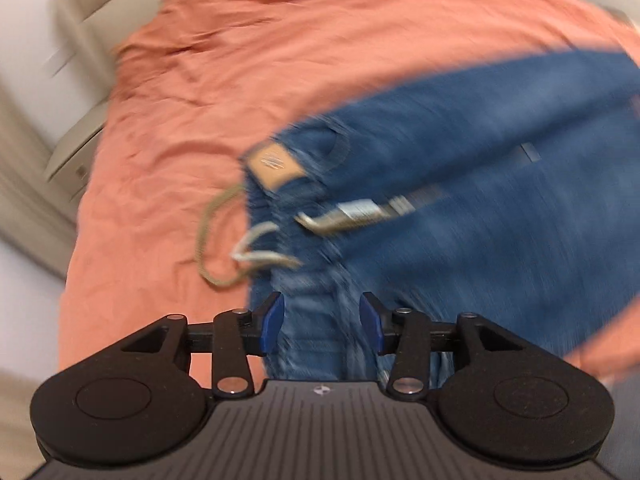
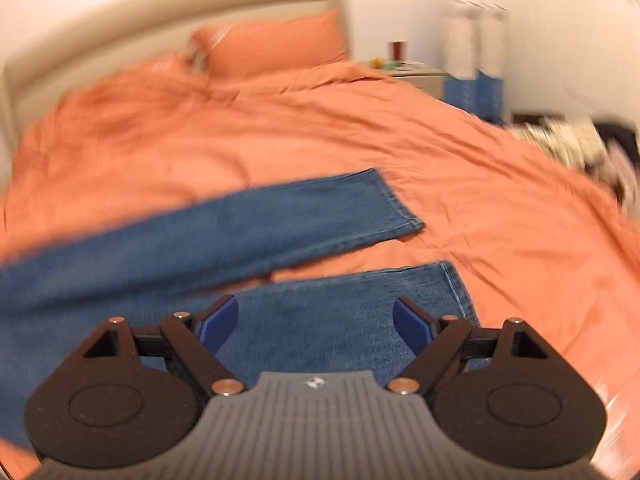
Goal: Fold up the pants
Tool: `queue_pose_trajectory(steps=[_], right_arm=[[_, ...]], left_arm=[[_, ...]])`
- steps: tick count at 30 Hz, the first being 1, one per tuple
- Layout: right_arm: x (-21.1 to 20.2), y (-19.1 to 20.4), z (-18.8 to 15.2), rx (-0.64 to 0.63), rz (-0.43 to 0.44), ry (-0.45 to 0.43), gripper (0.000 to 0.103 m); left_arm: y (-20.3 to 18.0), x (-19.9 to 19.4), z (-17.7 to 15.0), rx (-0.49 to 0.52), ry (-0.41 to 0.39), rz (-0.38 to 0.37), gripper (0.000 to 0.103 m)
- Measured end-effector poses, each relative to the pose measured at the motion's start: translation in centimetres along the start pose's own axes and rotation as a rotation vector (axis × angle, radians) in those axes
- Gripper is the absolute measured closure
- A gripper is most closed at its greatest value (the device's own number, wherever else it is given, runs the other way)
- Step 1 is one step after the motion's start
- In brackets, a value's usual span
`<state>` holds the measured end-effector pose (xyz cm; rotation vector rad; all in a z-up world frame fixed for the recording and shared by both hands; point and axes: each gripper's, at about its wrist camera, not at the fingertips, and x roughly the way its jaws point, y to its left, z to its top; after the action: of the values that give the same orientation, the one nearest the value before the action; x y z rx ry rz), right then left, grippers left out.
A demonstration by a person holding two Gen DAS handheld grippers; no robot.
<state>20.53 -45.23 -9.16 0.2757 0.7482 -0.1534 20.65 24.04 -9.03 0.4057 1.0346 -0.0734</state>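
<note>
While both views are smeared by blur, the left gripper (image 1: 322, 326) shows plainly enough: its blue-padded fingers (image 1: 273, 326) stand a moderate way apart with nothing clamped between them, poised above the waistband end of the blue denim pants (image 1: 460, 184). Denim fills the gap between the pads, though whether they touch the cloth cannot be told. Just beyond the tips lie a pale drawstring cord (image 1: 256, 254) and a whitish paper tag (image 1: 360, 212), whose printing is too blurred to read. Farther out, a tan leather-look brand patch (image 1: 276, 166) sits on the waistband; it carries a dark mark that cannot be made out. The right gripper (image 2: 316, 326) is spread wide and holds nothing, hanging over the nearer pant leg (image 2: 352, 312) close to its hem. The farther leg (image 2: 280, 220) stretches beyond it, the two hems apart. All of it lies on a rumpled orange bedspread (image 2: 460, 152), with an orange pillow (image 2: 280, 44) against a beige padded headboard (image 2: 140, 8).
</note>
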Motion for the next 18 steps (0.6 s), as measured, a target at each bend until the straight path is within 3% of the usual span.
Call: queue_pose_trajectory(steps=[3,8,12,14,18], right_arm=[[1.5,-2.4,0.6,0.026,0.001,0.101,0.022],[2.0,-4.5,0.5,-0.127,-0.135,0.061,0.022],[2.1,-6.8,-0.6,-0.167,-0.152,0.108,0.022],[1.6,-7.3,-1.7,-0.249,-0.166,0.111,0.023],[0.5,-7.2,-3.9,-0.502,-0.168,0.099,0.041]], left_arm=[[-3.2,1.3,-1.7,0.177,0.05,0.024,0.051],[-7.0,3.4,-4.5,0.392,0.104,0.074,0.051],[-9.2,5.1,-5.6,0.511,0.148,0.064,0.044],[-10.0,5.9,-6.0,0.56,0.181,0.048,0.041],[-10.9,6.6,-6.2,0.606,0.2,0.074,0.044]])
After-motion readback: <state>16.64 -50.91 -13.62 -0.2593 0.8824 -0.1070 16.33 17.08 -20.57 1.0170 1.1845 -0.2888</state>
